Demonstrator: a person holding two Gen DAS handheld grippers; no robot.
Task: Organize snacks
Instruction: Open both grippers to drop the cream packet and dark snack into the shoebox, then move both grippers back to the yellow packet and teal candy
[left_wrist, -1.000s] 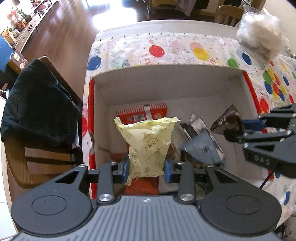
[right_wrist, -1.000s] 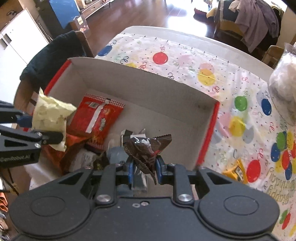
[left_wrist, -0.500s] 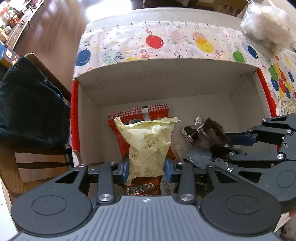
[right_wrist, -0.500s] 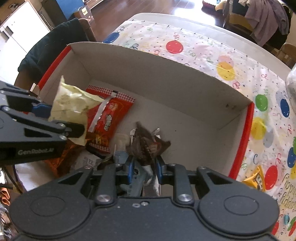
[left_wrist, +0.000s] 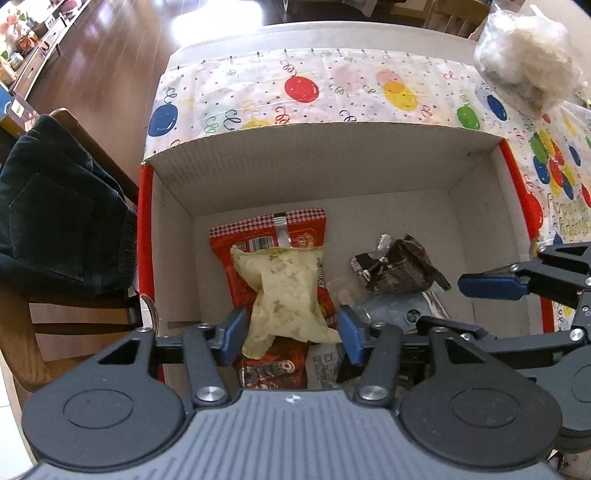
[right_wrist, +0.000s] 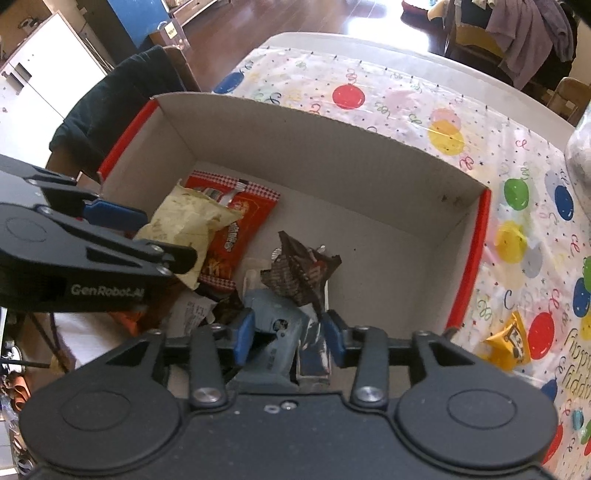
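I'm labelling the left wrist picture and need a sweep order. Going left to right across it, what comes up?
Dark garment on the chair → red left edge of the box → pale yellow packet between the opening jaws of the left gripper → dark brown wrapper → right gripper, its jaws opening too.

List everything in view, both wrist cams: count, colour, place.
cardboard box: 1, white inside, red outside, on the table
pale yellow packet: 1, in the box, on the red packet, between the opening left jaws
red packet: 1, flat on the box floor
dark brown packet: 1, crumpled, in the box, ahead of the opening right jaws
grey packet: 1, under the brown one
yellow packet: 1, on the tablecloth outside the box
tablecloth: 1, white, coloured balloons
clear bag: 1, whitish contents, far corner
dark garment: 1, on a wooden chair
left gripper: black, blue pads
right gripper: same
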